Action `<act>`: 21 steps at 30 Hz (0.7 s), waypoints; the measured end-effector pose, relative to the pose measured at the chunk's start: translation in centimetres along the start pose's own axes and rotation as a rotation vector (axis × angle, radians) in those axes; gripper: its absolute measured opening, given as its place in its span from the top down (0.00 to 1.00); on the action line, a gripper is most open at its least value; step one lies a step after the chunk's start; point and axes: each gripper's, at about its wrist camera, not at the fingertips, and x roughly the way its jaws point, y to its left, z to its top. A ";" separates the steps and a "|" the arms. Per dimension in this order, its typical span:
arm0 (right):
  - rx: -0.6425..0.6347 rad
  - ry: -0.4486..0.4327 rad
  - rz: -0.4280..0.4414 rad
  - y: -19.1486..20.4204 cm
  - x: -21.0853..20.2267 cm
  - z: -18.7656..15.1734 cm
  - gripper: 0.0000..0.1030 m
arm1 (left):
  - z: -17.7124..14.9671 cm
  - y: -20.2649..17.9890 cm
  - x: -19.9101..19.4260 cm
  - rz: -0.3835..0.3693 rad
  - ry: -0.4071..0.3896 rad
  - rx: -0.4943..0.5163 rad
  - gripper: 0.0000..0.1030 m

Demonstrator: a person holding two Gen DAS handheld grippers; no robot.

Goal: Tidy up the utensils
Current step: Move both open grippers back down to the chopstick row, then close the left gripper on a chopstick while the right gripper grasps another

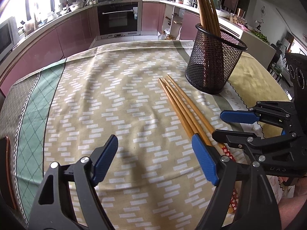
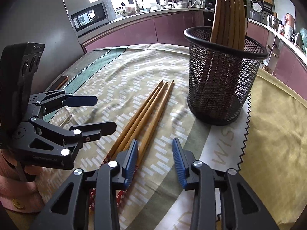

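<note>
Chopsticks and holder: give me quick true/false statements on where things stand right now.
1. Loose chopsticks lie on the tablecloth. True.
2. The mesh holder is empty. False: several chopsticks stand in it.
3. The right gripper is shut on a chopstick. False: its jaws are open and hold nothing.
4. The left gripper is open. True.
5. The holder lies tipped over. False: it stands upright.

Left gripper [image 1: 154,159] hovers over cloth-covered surface [image 1: 107,99], jaws wide apart, nothing between them. Loose chopsticks [image 1: 184,105] lie bundled beside its right finger. Black mesh holder [image 1: 214,61] stands beyond, more chopsticks upright inside. Right gripper [image 1: 228,124] enters from right, jaws parted.
</note>
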 end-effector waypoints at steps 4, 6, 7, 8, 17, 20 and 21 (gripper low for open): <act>0.003 0.004 -0.008 -0.2 -0.3 0.0 0.66 | 0.2 -0.3 0.6 -0.017 0.016 0.004 0.25; 0.008 0.003 -0.005 -0.5 -0.4 -0.1 0.66 | 0.3 -0.4 0.9 -0.026 0.023 0.003 0.25; 0.013 0.003 -0.001 -0.6 -0.4 -0.1 0.66 | 0.3 -0.5 1.0 -0.026 0.023 0.006 0.25; 0.017 0.003 0.003 -0.7 -0.4 -0.2 0.66 | 0.4 -0.6 1.1 -0.024 0.024 0.010 0.25; 0.005 0.007 0.004 -0.8 -0.4 -0.3 0.66 | 1.0 -1.1 1.8 0.005 0.043 0.033 0.28; -0.002 0.010 -0.001 -0.7 -0.3 -0.1 0.66 | 1.0 -0.9 1.7 0.001 0.048 0.039 0.34; -0.004 0.012 -0.002 -0.7 -0.3 -0.1 0.67 | 1.0 -0.9 1.7 0.005 0.049 0.044 0.37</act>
